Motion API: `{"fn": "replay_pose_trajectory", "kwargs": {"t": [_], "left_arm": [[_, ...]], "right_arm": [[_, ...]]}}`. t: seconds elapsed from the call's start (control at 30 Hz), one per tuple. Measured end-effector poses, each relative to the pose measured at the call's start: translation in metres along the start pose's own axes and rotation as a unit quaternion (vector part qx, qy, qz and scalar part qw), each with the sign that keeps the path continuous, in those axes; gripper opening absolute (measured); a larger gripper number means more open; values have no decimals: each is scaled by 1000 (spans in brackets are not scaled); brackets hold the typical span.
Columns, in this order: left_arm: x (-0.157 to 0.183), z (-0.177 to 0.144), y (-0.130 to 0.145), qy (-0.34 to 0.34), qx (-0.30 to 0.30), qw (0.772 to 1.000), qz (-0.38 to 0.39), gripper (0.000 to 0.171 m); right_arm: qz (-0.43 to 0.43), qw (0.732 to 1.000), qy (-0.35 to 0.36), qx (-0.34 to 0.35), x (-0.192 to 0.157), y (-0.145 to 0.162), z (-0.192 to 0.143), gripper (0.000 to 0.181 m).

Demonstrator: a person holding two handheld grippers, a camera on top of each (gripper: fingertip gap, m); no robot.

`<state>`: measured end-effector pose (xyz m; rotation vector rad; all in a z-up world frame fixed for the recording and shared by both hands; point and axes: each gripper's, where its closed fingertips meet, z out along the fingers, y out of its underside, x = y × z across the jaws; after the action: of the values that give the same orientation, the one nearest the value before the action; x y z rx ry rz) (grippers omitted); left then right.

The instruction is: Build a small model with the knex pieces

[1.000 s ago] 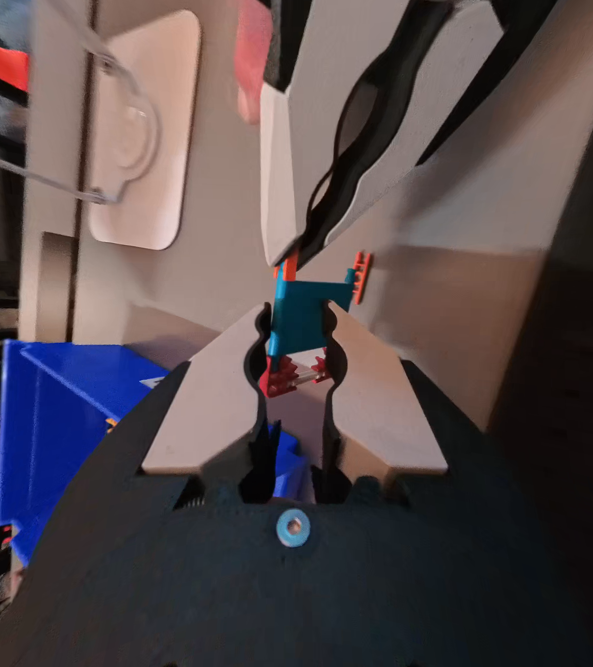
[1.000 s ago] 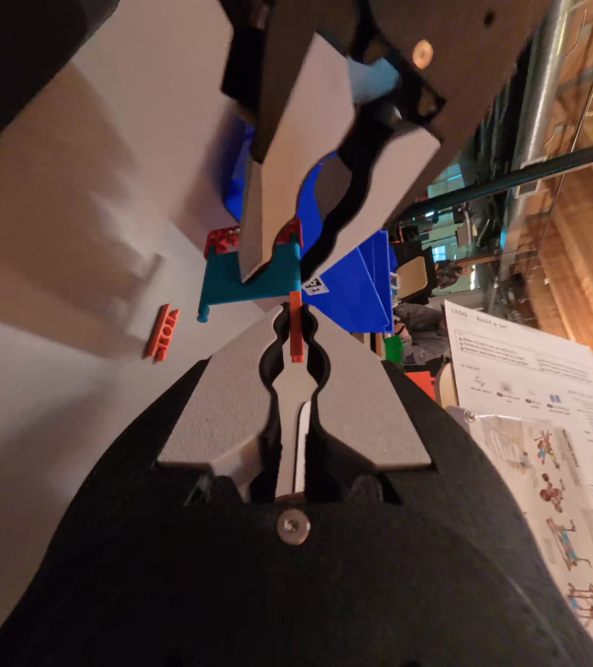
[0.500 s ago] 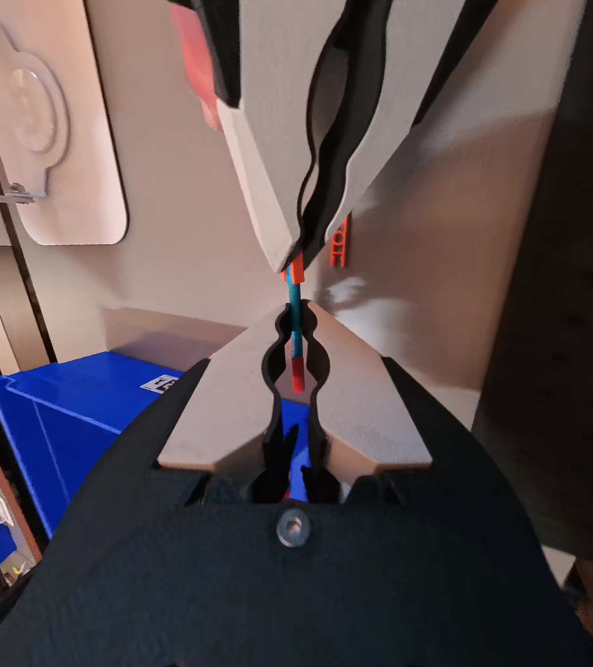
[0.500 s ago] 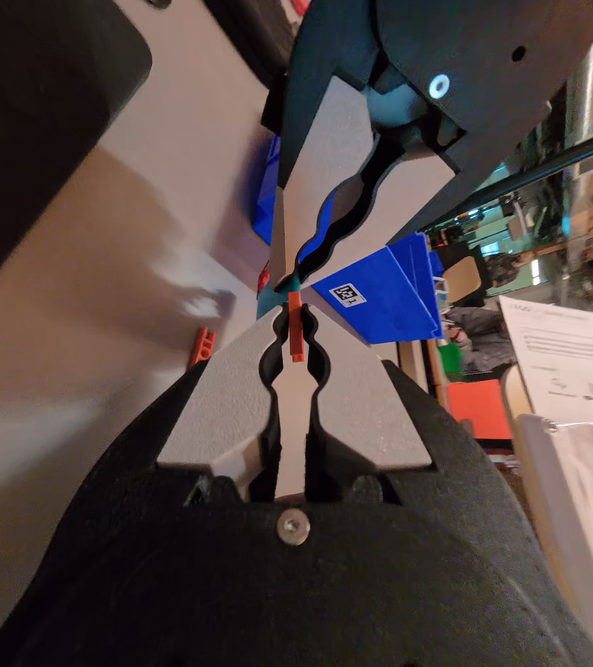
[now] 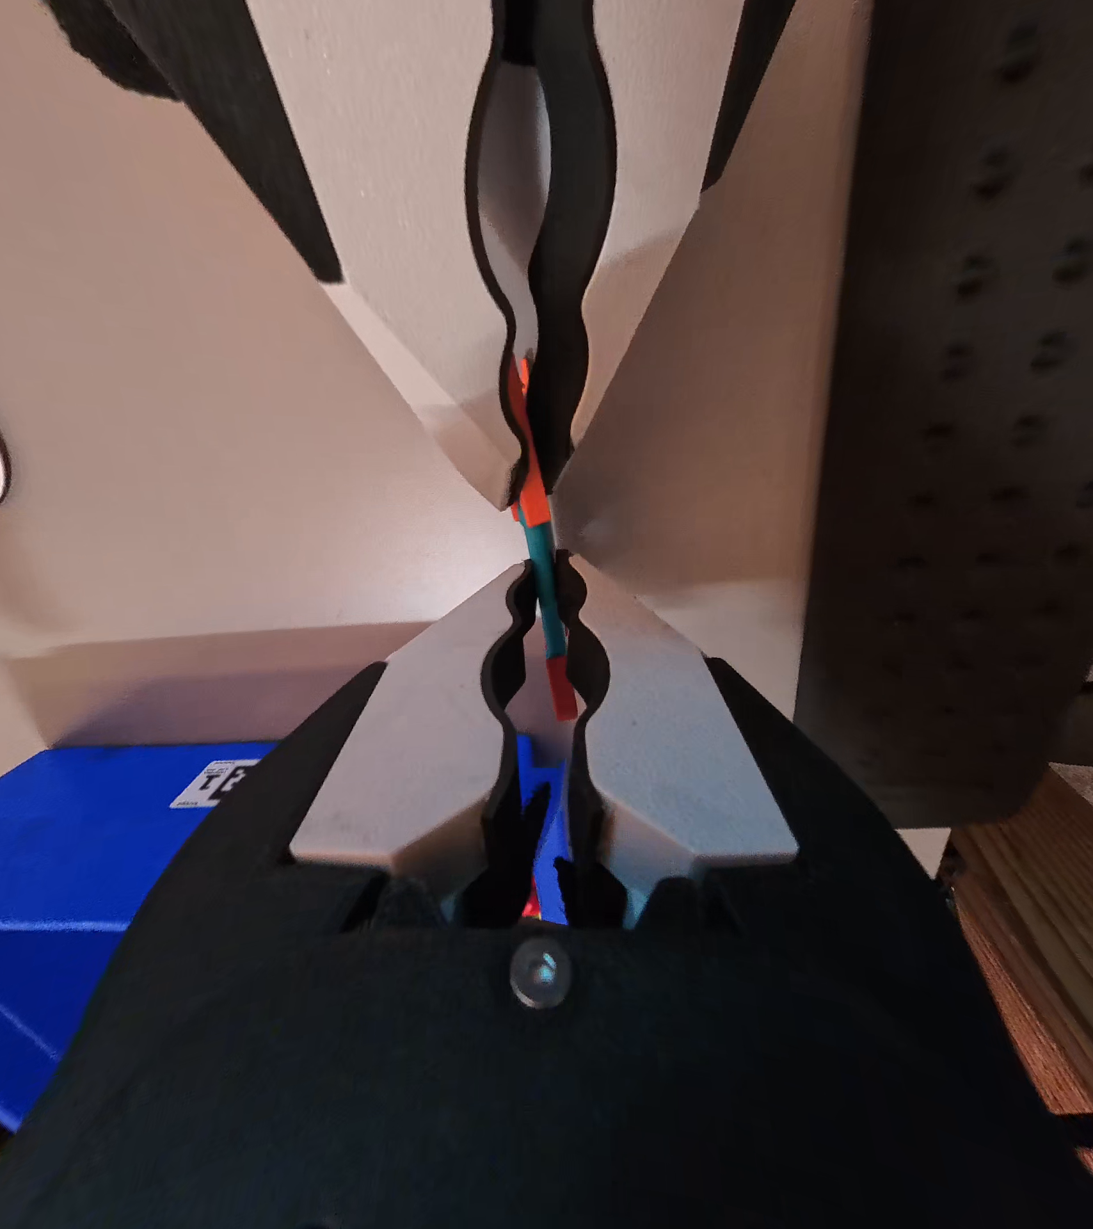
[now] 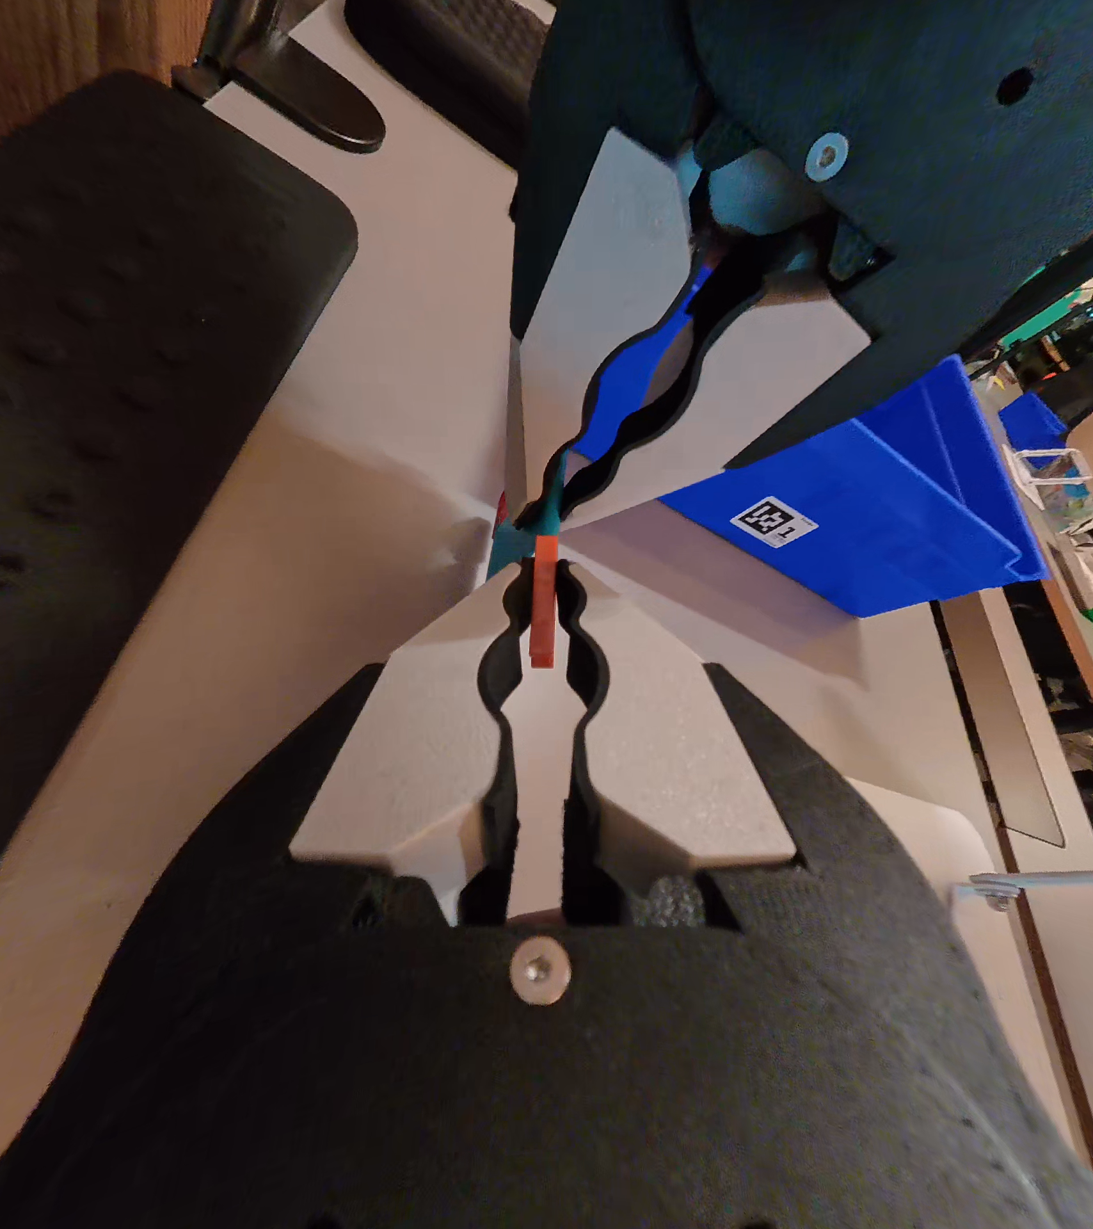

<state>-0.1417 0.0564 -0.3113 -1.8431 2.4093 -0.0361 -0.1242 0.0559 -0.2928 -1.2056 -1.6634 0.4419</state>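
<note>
The left gripper (image 5: 547, 565) is clamped on a teal piece (image 5: 544, 585) with a red end, seen edge-on. Tip to tip against it, the right gripper (image 6: 540, 565) is pinched on an orange strip (image 6: 542, 602) touching the teal piece. A blue bin (image 6: 876, 525) is seen just beyond, on the pale table (image 6: 397, 372).

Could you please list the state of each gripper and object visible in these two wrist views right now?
Left gripper: shut on the flat teal plastic building piece, seen edge-on.
Right gripper: shut on the thin orange plastic building piece.
Teal and orange pieces: touching end to end between the two sets of fingers, held above the table.
Blue plastic storage bin: resting on the pale table, contents hidden.
</note>
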Motion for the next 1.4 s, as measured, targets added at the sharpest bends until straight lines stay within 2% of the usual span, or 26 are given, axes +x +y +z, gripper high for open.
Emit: {"fn": "replay_pose_trajectory", "kwargs": {"t": [0.43,0.67,0.83,1.07,1.3,1.4], "left_arm": [[-4,8,2,11,-20,1000,0,3],[-1,13,0,3,-23,1000,9,2],[-12,13,1,13,-32,999,1,2],[-21,12,1,80,-24,996,-21,2],[-22,14,-1,90,-28,995,-21,1],[-25,14,-1,87,-13,995,-37,1]], "right_arm": [[5,1000,-3,-5,0,8,4,4],[-20,1000,-3,-15,-4,11,4,4],[39,999,-14,-12,5,15,4,4],[115,992,-52,-2,15,21,4,4],[115,992,-59,4,13,25,4,4],[111,993,-48,2,16,25,4,4]]}}
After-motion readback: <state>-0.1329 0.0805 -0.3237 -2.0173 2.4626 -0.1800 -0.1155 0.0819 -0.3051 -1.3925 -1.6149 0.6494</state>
